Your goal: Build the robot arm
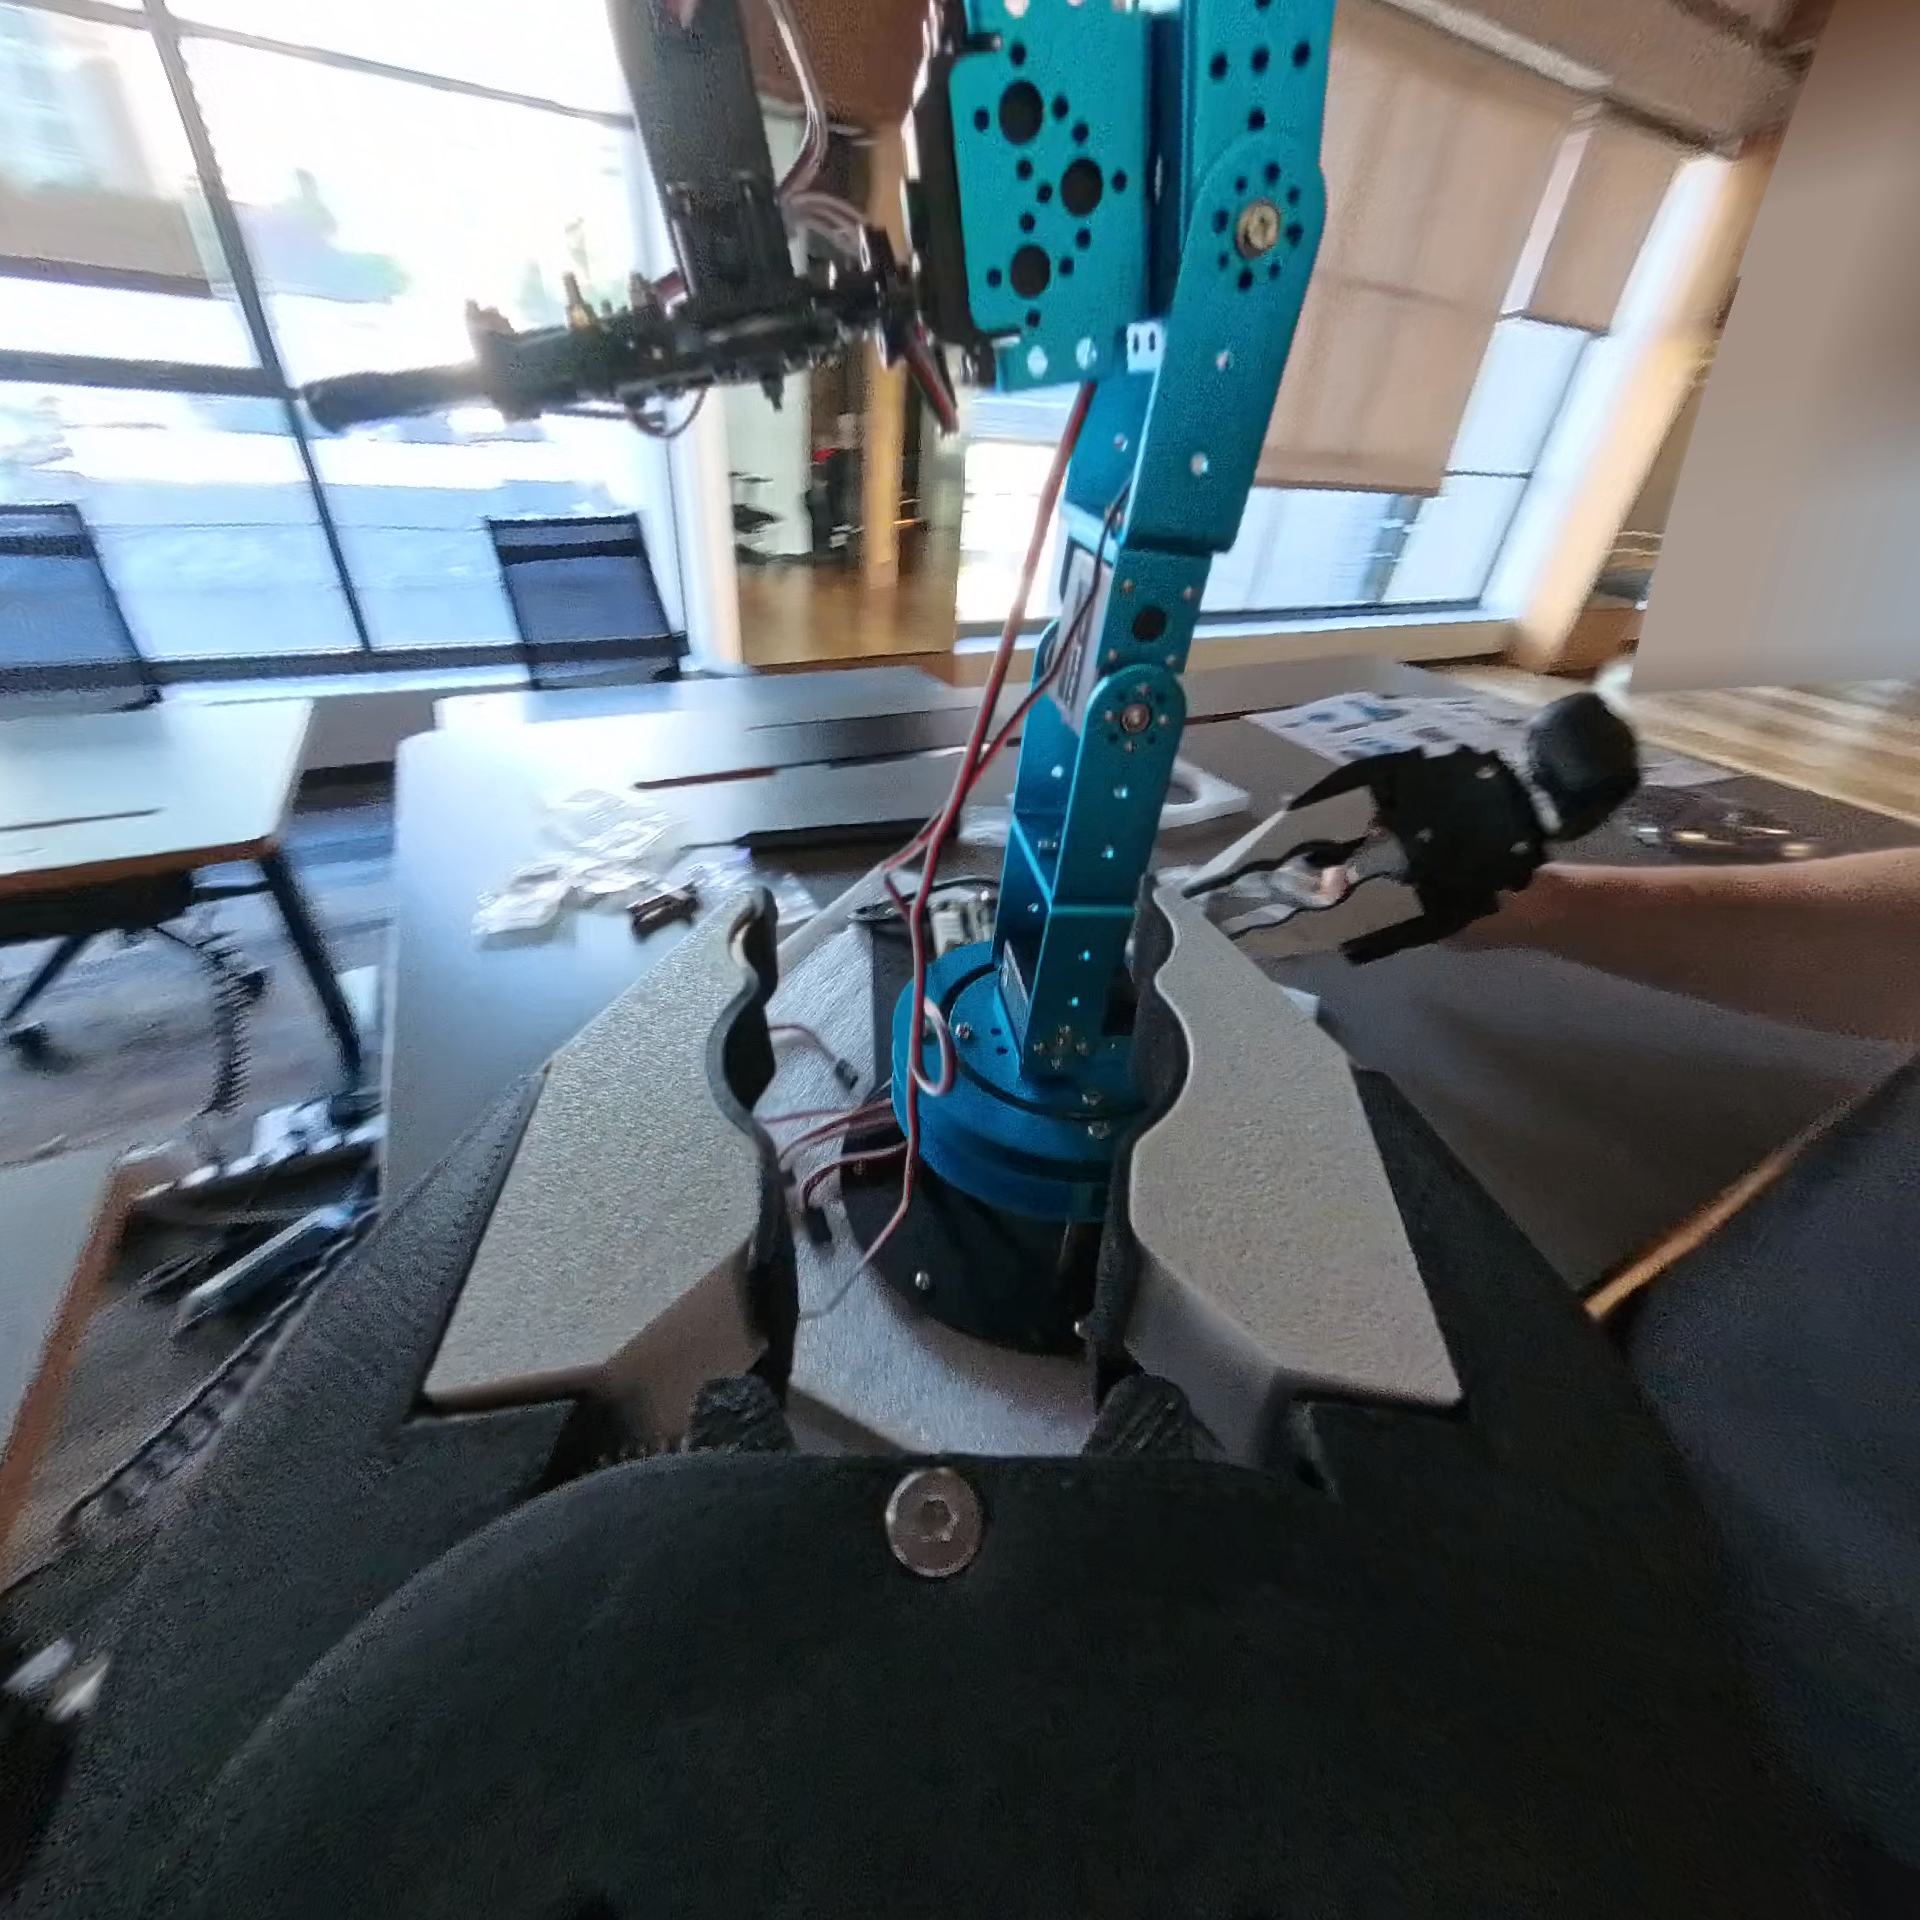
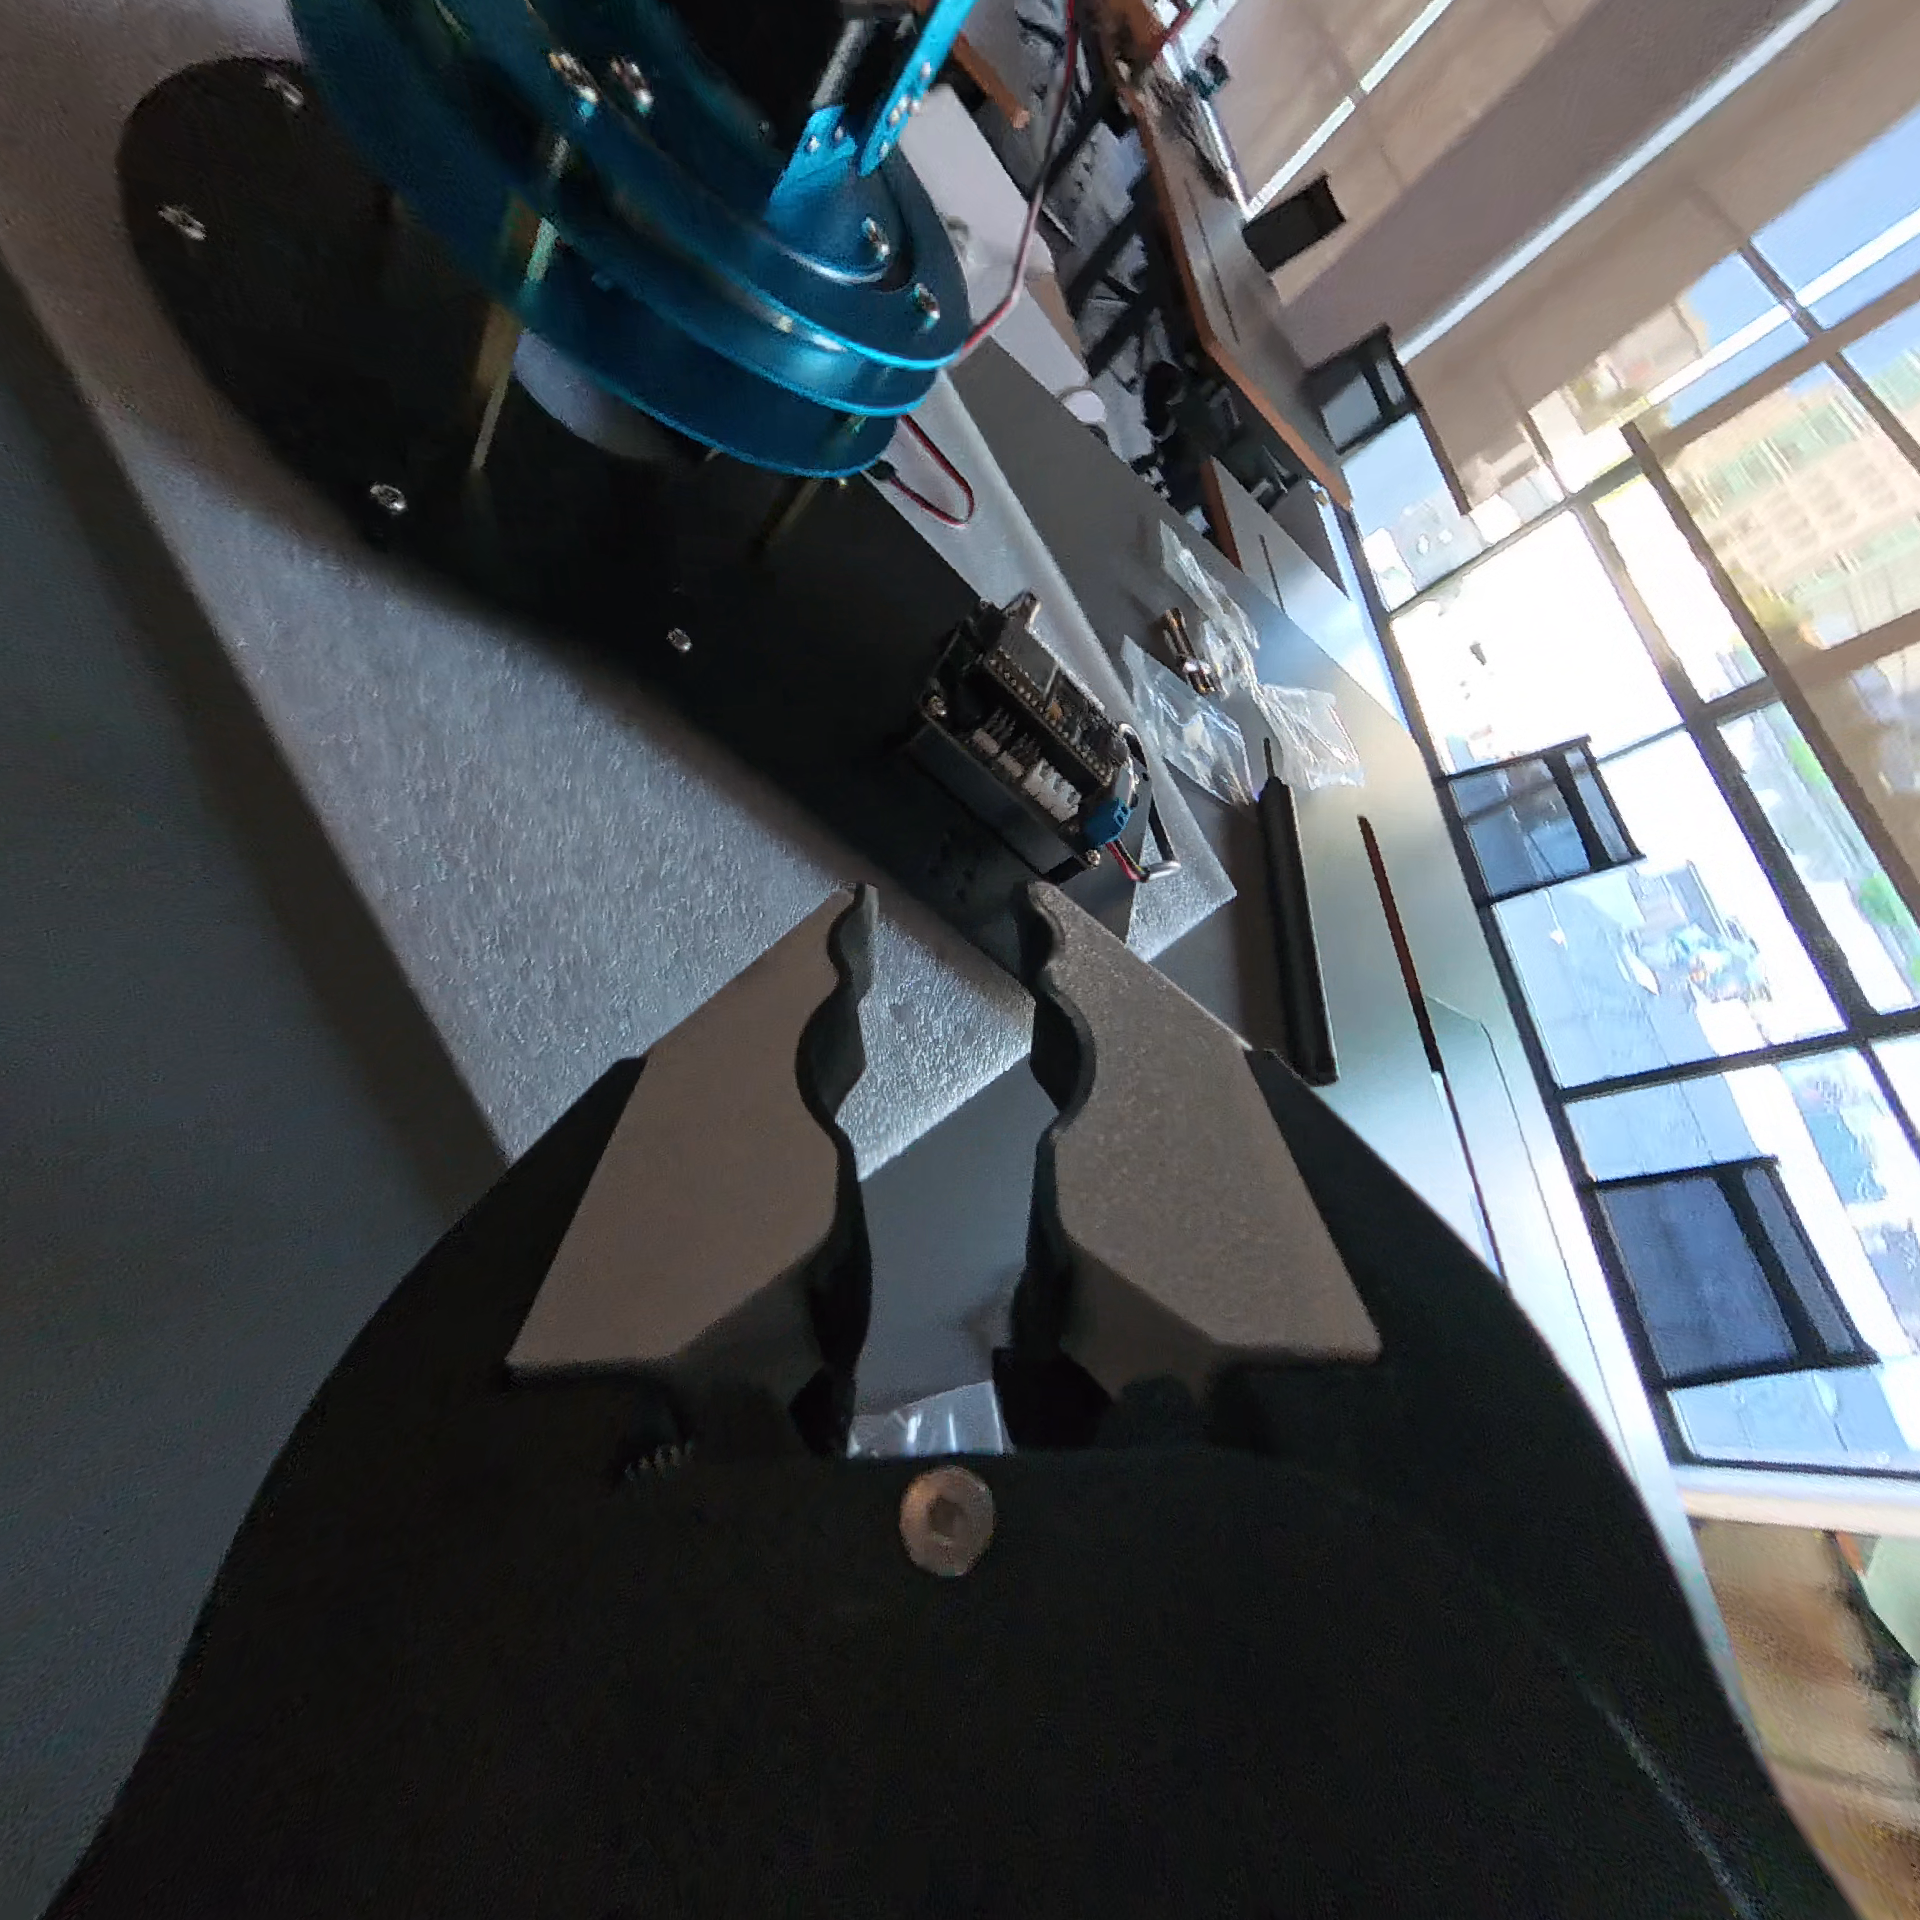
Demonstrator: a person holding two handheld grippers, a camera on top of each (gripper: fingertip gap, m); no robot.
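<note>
While the left tool (image 1: 956, 1049) is standing apart around the blue arm's round base (image 1: 1023, 1101), the right tool (image 2: 940, 940) is hovering apart near the circuit board (image 2: 1029, 748).

Tall dark-framed windows (image 1: 260, 343) flooded the room with daylight, washing out the view beyond. Pale blinds (image 1: 1423, 291) covered others. Dark chairs (image 1: 582, 603) stood by grey tables (image 1: 135, 790) on what seemed a wooden floor (image 1: 831, 613).

Left hand-held gripper (image 1: 951, 940) level, jaws spread wide apart. Right hand-held gripper (image 2: 940, 914) rolled hard sideways, jaws parted w/ a narrower gap, nothing betw. them. A bare forearm (image 1: 1714, 935) reaches in from the right.
</note>
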